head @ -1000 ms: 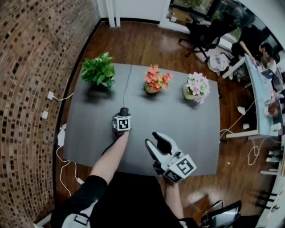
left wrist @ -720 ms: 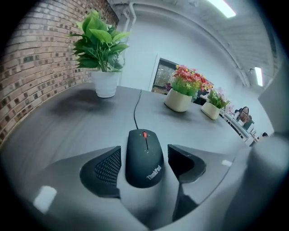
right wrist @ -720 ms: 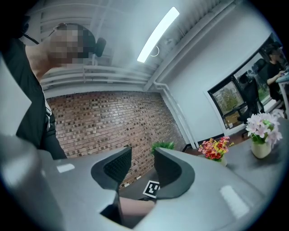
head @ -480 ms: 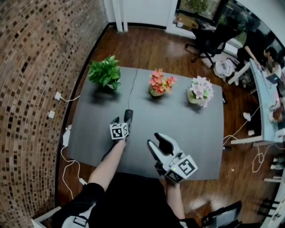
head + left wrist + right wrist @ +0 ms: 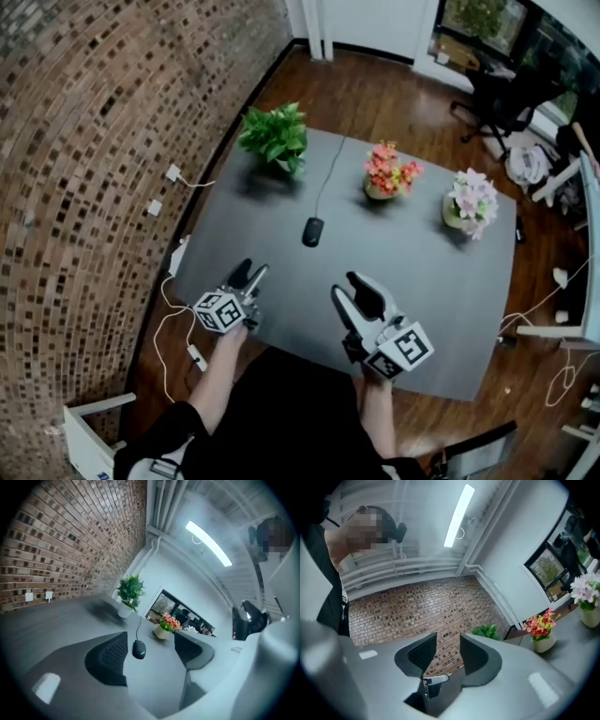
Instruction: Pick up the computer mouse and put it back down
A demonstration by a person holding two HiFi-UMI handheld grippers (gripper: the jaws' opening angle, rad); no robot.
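Where the mouse (image 5: 313,231) lies: flat on the grey table (image 5: 422,281), its cable (image 5: 330,169) running to the far edge.
Left gripper (image 5: 249,272): at the near-left edge, well apart from the mouse. I read its jaws as wide, just been opening, nothing between them.
Right gripper (image 5: 354,289): near edge, jaws apart, empty.

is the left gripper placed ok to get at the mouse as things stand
Likely yes: the left gripper has its jaws apart and empty, and only bare table lies between it and the mouse. Nothing stands in the way.
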